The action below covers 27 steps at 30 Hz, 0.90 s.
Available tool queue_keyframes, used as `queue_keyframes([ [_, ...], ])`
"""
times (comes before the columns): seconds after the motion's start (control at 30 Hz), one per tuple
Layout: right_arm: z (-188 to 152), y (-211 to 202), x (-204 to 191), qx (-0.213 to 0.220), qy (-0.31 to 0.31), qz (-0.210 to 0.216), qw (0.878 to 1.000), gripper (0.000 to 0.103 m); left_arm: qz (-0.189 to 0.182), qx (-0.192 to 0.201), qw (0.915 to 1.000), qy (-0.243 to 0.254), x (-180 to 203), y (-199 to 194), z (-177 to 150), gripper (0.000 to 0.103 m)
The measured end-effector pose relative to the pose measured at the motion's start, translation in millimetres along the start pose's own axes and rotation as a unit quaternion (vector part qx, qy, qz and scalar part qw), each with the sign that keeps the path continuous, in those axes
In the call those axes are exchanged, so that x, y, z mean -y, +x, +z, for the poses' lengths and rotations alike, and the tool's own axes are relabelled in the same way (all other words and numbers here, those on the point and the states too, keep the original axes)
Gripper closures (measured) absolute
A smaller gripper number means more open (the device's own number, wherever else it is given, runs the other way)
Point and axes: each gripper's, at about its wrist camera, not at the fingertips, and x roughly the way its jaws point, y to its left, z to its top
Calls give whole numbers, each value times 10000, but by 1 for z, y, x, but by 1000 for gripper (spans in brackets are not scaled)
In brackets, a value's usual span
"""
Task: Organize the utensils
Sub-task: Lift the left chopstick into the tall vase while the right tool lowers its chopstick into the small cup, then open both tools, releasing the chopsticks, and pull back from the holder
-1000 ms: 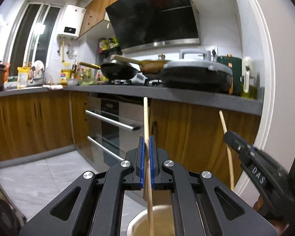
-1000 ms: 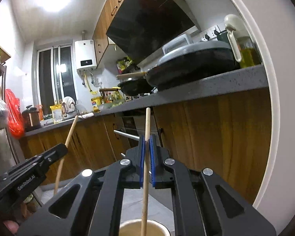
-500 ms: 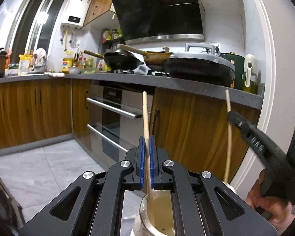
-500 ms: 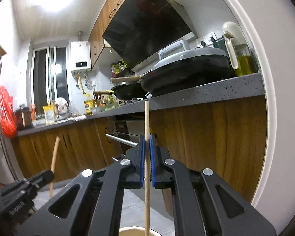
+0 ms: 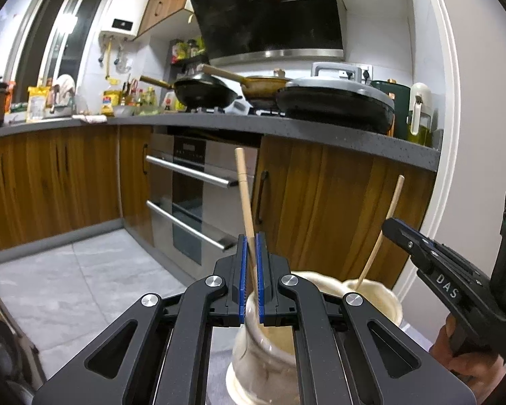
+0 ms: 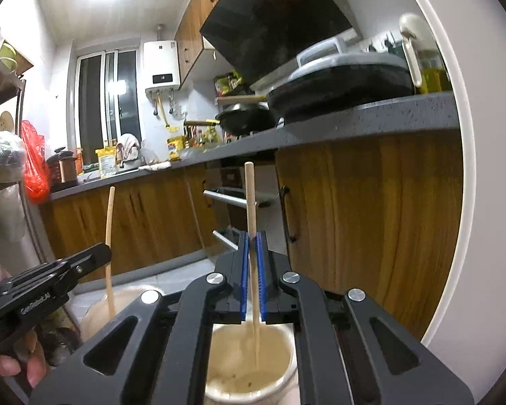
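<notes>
Each gripper pinches a chopstick over a cream jar: left gripper (image 5: pixel 249 270) at lower centre, right gripper (image 6: pixel 253 273) likewise.

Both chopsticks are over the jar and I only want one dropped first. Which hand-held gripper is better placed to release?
Right hand-held gripper, probably: its chopstick tip is already inside the jar.

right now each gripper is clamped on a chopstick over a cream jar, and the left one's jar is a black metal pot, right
Not quite. The left gripper and right gripper each clamp a chopstick, but the left wrist view shows the left one's container is a cream ceramic jar, not a black metal pot.
</notes>
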Motion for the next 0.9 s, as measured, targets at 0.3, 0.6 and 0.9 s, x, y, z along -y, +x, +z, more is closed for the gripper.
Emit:
queue_keyframes([
  [0.3, -11, -7, 14, -314, 428, 246, 9983, 98, 55, -36, 9999, -80, -14, -12, -12, 91],
  [0.6, -11, -22, 19, -374, 559, 338, 9972, 55, 75, 123, 9996, -256, -25, -43, -13, 28],
  [0.9, -8, -66, 13, -296, 355, 270, 9986, 7, 145, 358, 9990, -225, -19, -86, -21, 5],
])
